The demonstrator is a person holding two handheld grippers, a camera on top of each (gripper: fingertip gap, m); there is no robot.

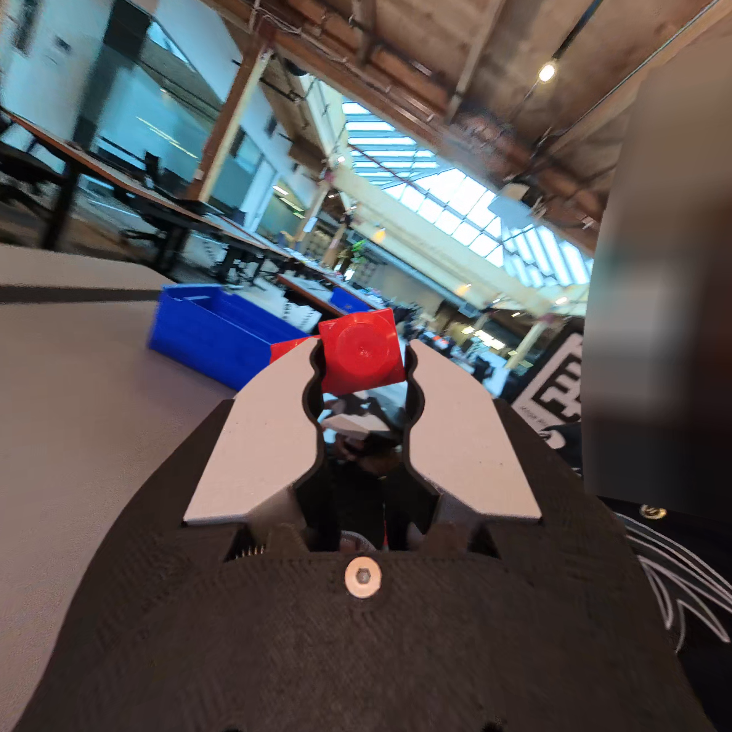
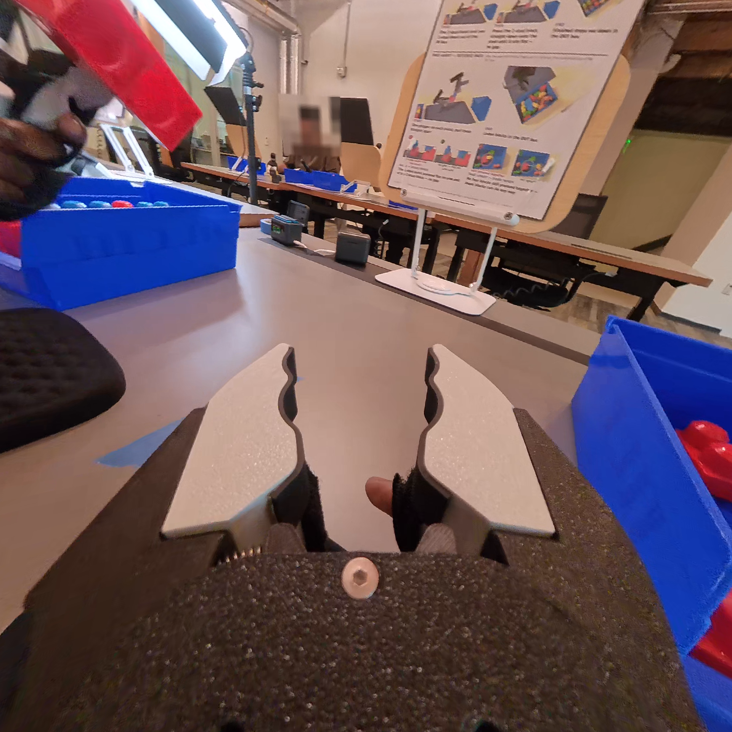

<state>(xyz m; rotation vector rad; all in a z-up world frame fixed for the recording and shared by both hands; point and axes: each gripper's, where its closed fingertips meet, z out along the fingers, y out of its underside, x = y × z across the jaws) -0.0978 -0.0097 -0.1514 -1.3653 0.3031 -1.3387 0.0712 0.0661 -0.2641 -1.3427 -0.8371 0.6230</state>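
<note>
Left gripper (image 1: 362,350): clenched on a red block (image 1: 362,352), both pads pressing its sides near the fingertips, block raised clear of the grey table (image 1: 79,396) and tilted. Right gripper (image 2: 360,370): released, jaws wide apart with nothing between them, hovering low over the table. Block position: in the air, just beside and above a blue bin (image 1: 222,332). Left wrist view only: studded end face of the block, ceiling and skylights behind, indicating an upward tilt. Right wrist view only: same block (image 2: 119,67) seen from the side at upper left, long and rectangular; left-hand bin (image 2: 126,245) holding small coloured pieces; second blue bin (image 2: 633,455) at right containing red pieces (image 2: 709,455); illustrated sheet on a stand (image 2: 511,103); black pad (image 2: 47,376).
</note>
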